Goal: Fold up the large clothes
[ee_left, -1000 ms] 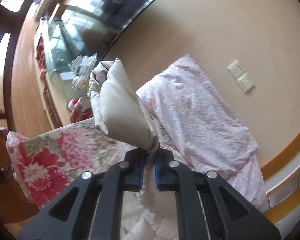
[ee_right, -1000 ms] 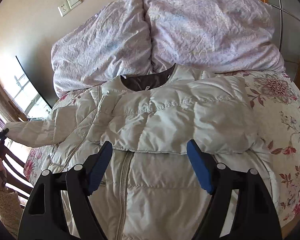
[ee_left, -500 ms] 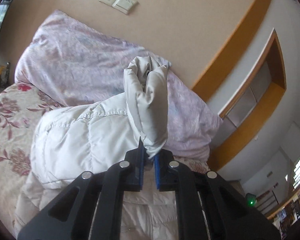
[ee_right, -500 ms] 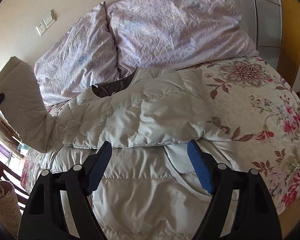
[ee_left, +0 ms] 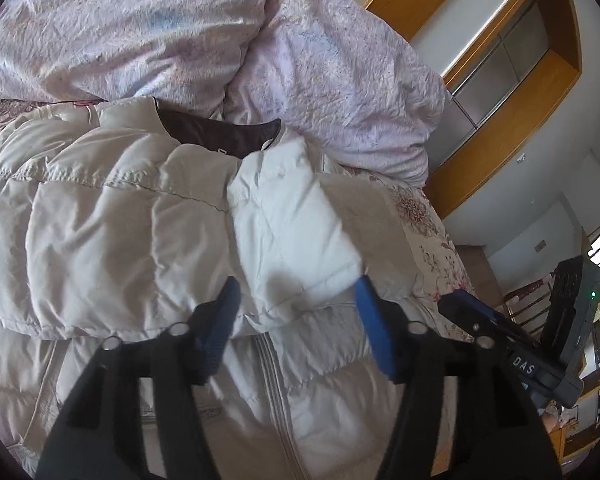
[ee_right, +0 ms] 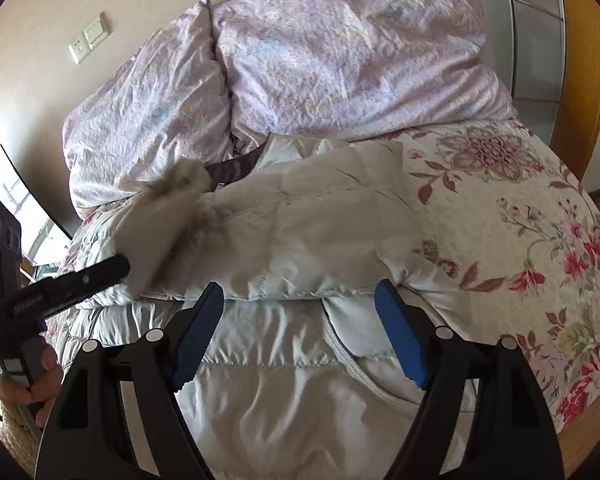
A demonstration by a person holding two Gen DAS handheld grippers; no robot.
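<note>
A pale quilted down jacket [ee_left: 148,240] lies face up on a bed [ee_right: 520,216], its collar and dark brown lining [ee_left: 220,136] pointing toward two crumpled lilac pillows [ee_right: 340,64] at the head. One sleeve [ee_right: 320,232] is folded across the chest, and the cuff of the other sleeve [ee_left: 296,220] rests on top of it, blurred in both views.

The left gripper [ee_left: 296,312] hovers just above that cuff with its blue pads spreading apart; the cuff lies in the gap between them, but neither pad presses on it. Seen from the right wrist camera, this gripper [ee_right: 120,268] comes in from the left edge as a black bar with its tip at the smeared cuff, and the hand [ee_right: 32,384] holding it is partly cut off by the frame.

The right gripper [ee_right: 300,320] hangs over the jacket's front with its fingers set wide and nothing between them. In the left wrist view only its tip and body [ee_left: 500,332] show at the right edge.

The jacket's hem falls below both frames, and the zip [ee_left: 276,392] is partly hidden behind the left gripper's black arms. The floral bedspread [ee_right: 540,260] is bare to the right of the jacket. A switch plate [ee_right: 90,38] sits on the wall.
</note>
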